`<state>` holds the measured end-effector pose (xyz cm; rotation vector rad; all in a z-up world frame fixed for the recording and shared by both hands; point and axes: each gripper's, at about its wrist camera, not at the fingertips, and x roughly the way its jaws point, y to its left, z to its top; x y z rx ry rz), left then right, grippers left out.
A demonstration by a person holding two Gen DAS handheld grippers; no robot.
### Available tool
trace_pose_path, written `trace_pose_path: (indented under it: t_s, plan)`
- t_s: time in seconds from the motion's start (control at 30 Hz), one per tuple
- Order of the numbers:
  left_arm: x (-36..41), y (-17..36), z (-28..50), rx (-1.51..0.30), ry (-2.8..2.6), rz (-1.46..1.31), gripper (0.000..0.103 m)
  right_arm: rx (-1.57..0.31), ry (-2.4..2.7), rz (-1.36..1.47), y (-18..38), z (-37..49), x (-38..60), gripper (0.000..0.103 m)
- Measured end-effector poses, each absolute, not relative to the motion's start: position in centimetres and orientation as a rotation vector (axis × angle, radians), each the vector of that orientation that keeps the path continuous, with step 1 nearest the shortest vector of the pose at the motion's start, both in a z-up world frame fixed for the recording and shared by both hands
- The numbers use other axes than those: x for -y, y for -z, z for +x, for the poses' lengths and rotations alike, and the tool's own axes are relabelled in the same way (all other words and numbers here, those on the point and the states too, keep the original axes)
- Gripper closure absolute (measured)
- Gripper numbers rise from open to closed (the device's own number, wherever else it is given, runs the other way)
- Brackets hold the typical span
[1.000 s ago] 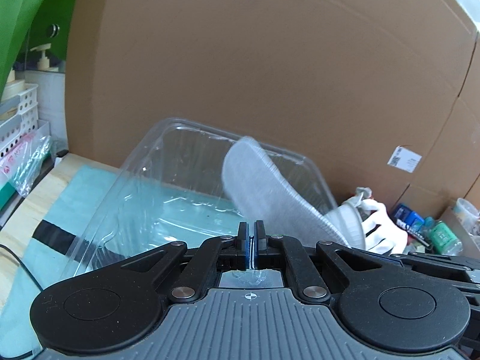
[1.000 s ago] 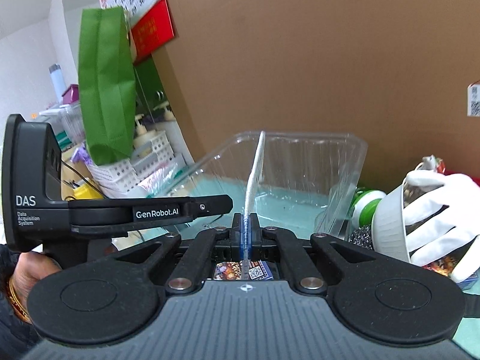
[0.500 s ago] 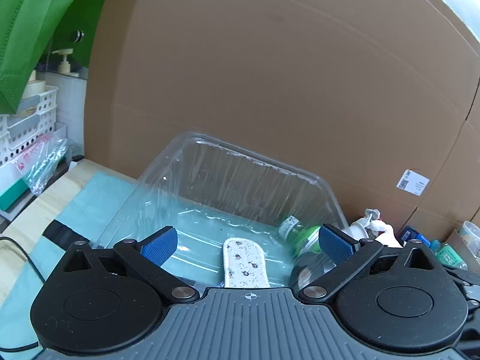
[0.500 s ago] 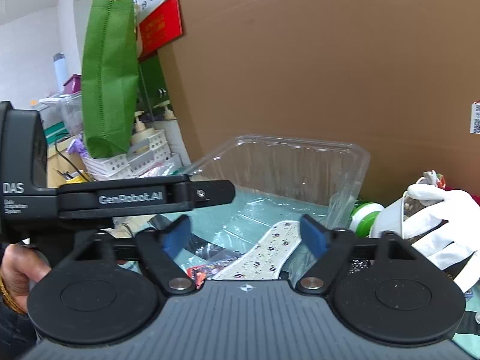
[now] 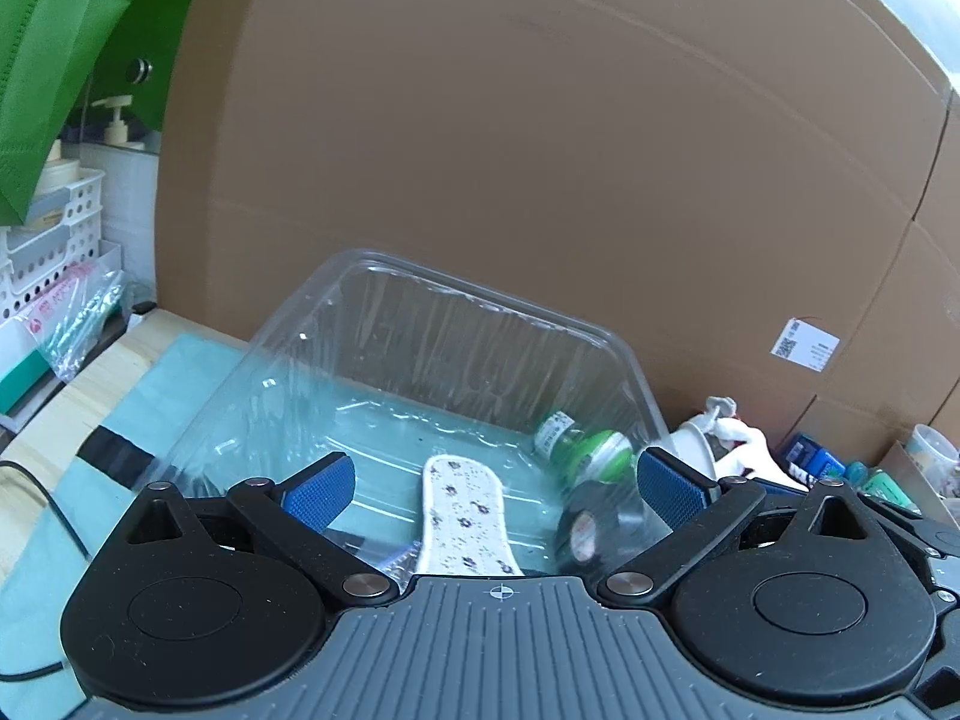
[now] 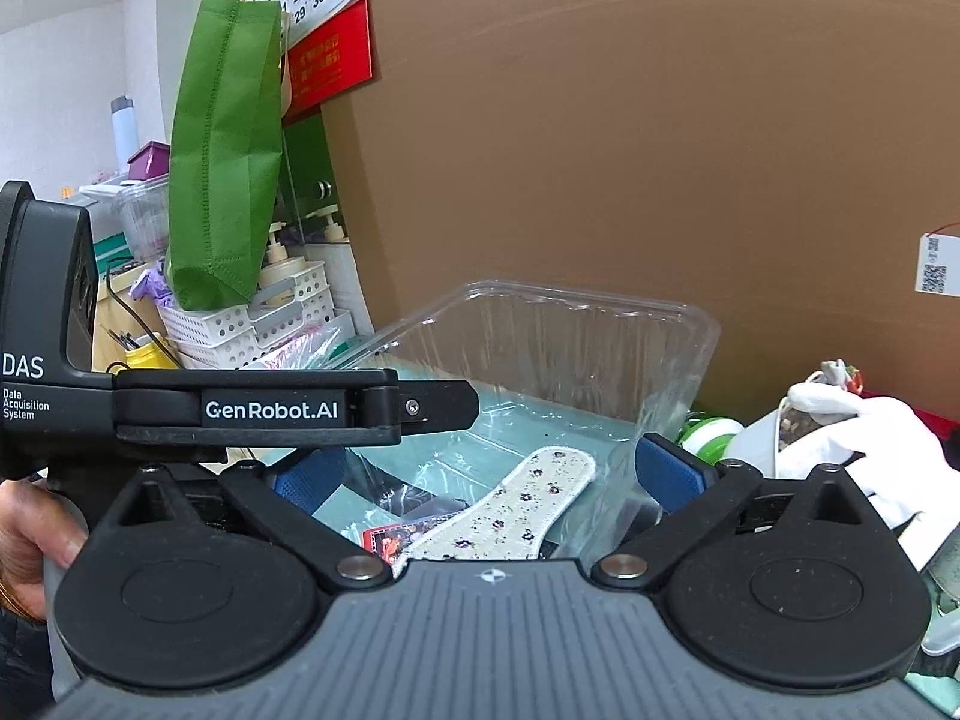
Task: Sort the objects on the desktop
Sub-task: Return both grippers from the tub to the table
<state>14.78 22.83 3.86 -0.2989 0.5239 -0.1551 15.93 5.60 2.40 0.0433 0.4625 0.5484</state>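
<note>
Insole (image 5: 465, 519), floral-printed, lay flat inside the clear plastic tray (image 5: 420, 324), its long axis running away from the cameras, rounded end farthest, near end cut off by the gripper bodies. Left gripper (image 5: 495, 486) stood spread wide and empty; right gripper (image 6: 489, 474) was still opening, pinching nothing. Beyond, a green-capped bottle (image 5: 591, 447) blurred through the tray wall.

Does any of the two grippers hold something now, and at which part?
Nothing is held. The left gripper is open; the right gripper jaws are opening. The insole lies free in the clear tray.
</note>
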Motion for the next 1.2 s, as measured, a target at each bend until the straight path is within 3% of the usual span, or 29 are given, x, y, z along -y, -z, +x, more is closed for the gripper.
trace_pose_path:
  t_s: [0.73, 1.2]
  plan:
    - [-12.0, -6.3, 8.0, -0.459, 0.313, -0.218, 0.0, -0.384, -0.481, 0.066, -3.7, 9.0, 1.8, 0.0]
    - [-1.0, -1.0, 5.8, -0.597, 0.5, -0.226, 0.0, -0.444, -0.317, 0.133, 0.5, 3.4, 11.3, 0.0]
